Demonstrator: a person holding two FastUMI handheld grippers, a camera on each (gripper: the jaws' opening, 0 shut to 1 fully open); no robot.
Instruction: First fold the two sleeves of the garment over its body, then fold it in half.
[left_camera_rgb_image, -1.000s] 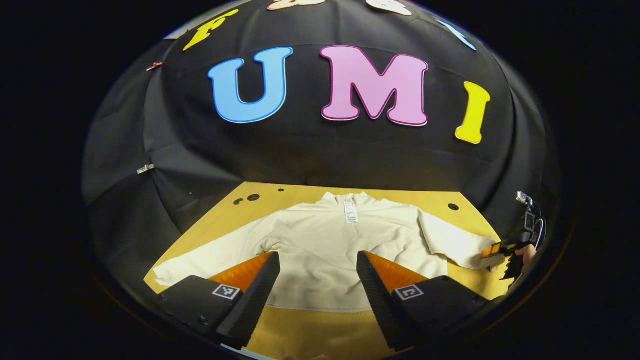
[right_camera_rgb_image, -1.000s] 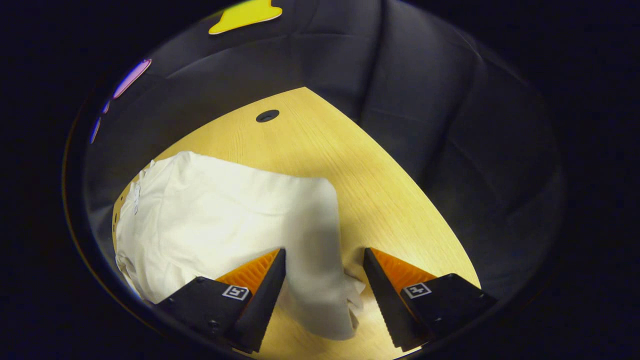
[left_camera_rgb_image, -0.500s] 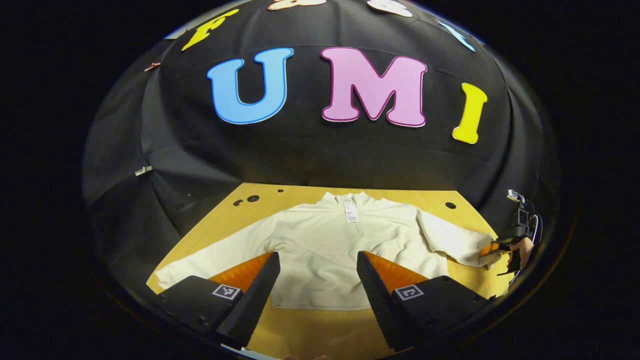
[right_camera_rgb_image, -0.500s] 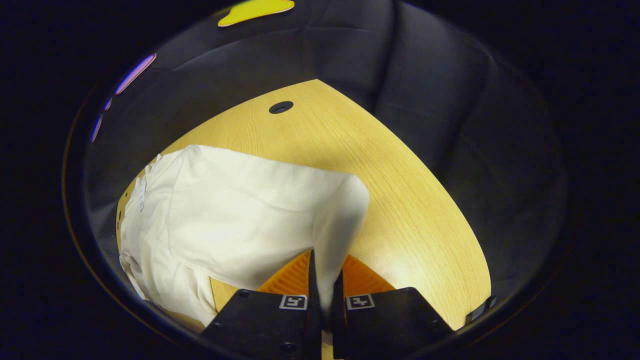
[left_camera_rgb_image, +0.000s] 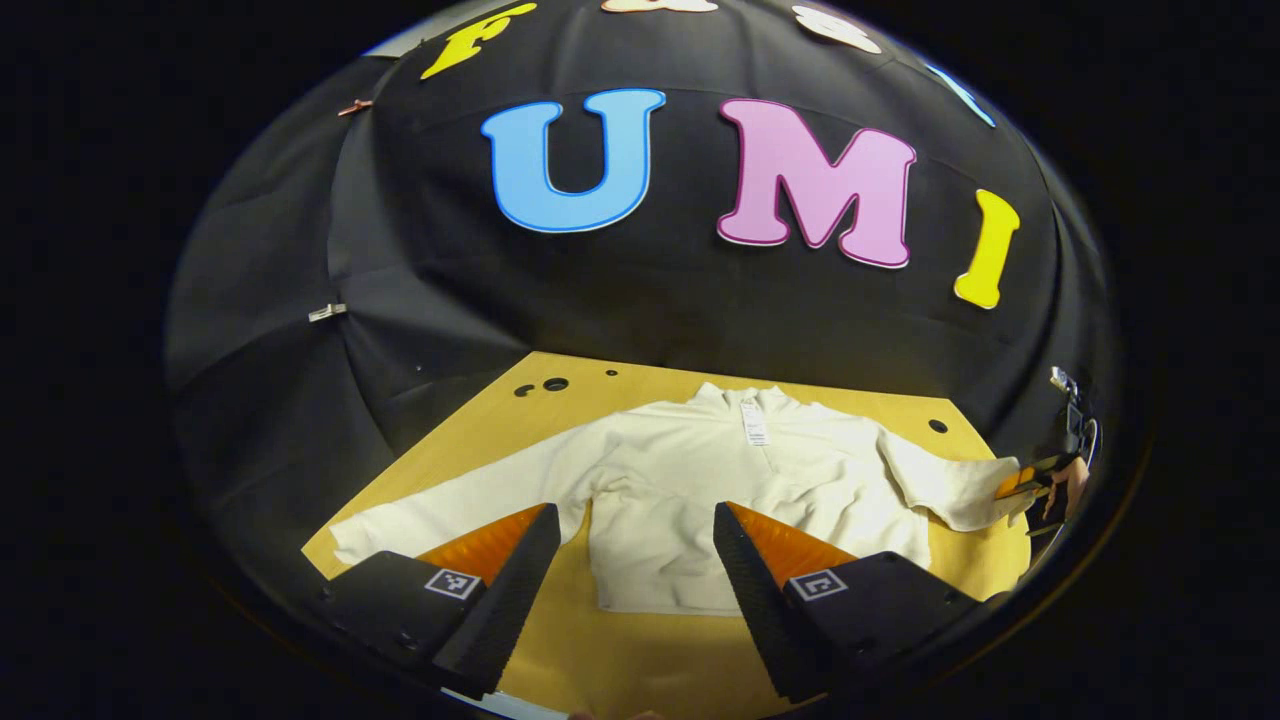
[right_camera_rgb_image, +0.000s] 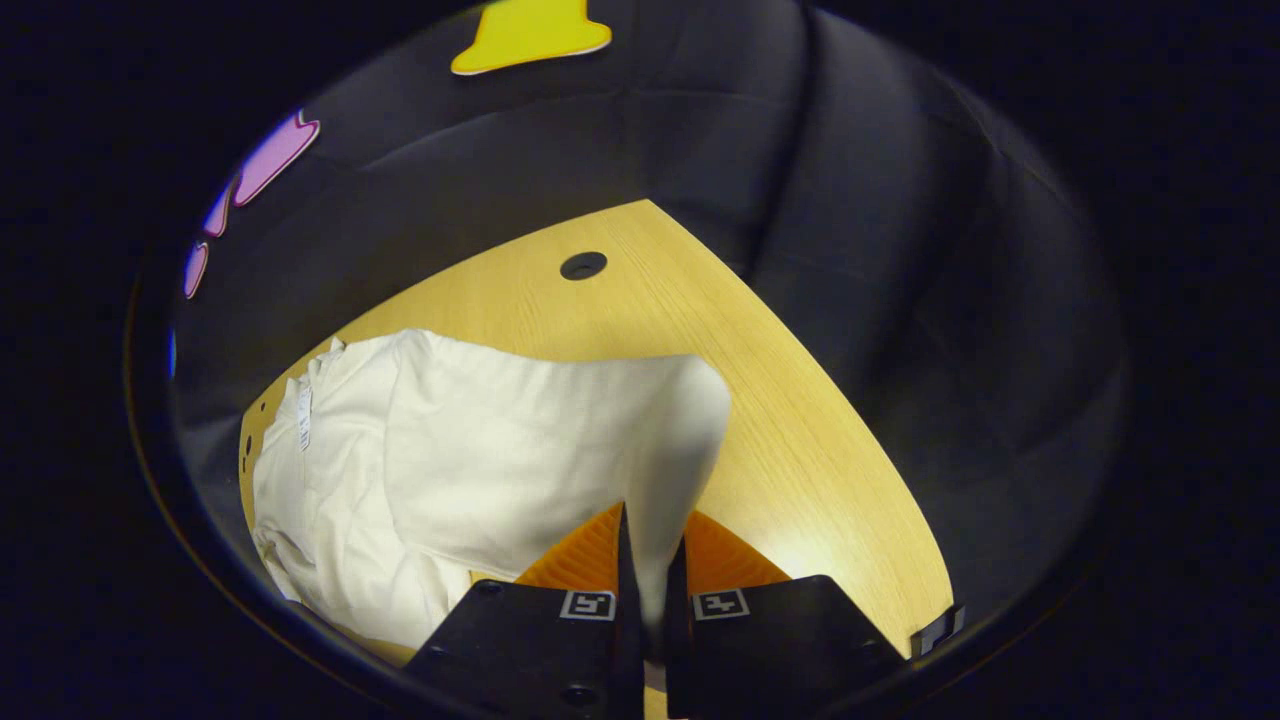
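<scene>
Garment (left_camera_rgb_image: 720, 500), a cream long-sleeved top, lies spread flat on the counter (left_camera_rgb_image: 640, 660) in the lower middle of the left gripper view, collar toward the wall at the back, a white tag (left_camera_rgb_image: 753, 424) at the neck. One sleeve (left_camera_rgb_image: 450, 505) stretches out toward the lower left of that frame; the other sleeve (left_camera_rgb_image: 950, 485) runs to the right edge, where its cuff is pinched in the right tongs (left_camera_rgb_image: 1020, 483), a hand (left_camera_rgb_image: 1075, 478) just behind them. The left tongs (left_camera_rgb_image: 636, 545) hover over the hem at the bottom of the frame, spread wide apart and gripping nothing. From the right gripper view the right tongs (right_camera_rgb_image: 650, 590) sit at the bottom centre, closed tight on the sleeve (right_camera_rgb_image: 560, 450), whose cloth rises off the wood in a raised fold and hides part of the body behind it at the left. That view also brings close a round hole (right_camera_rgb_image: 583, 265) in the counter's far corner, which the left gripper view shows as a small dot (left_camera_rgb_image: 937, 426). More holes (left_camera_rgb_image: 545, 385) sit at the counter's back left.
</scene>
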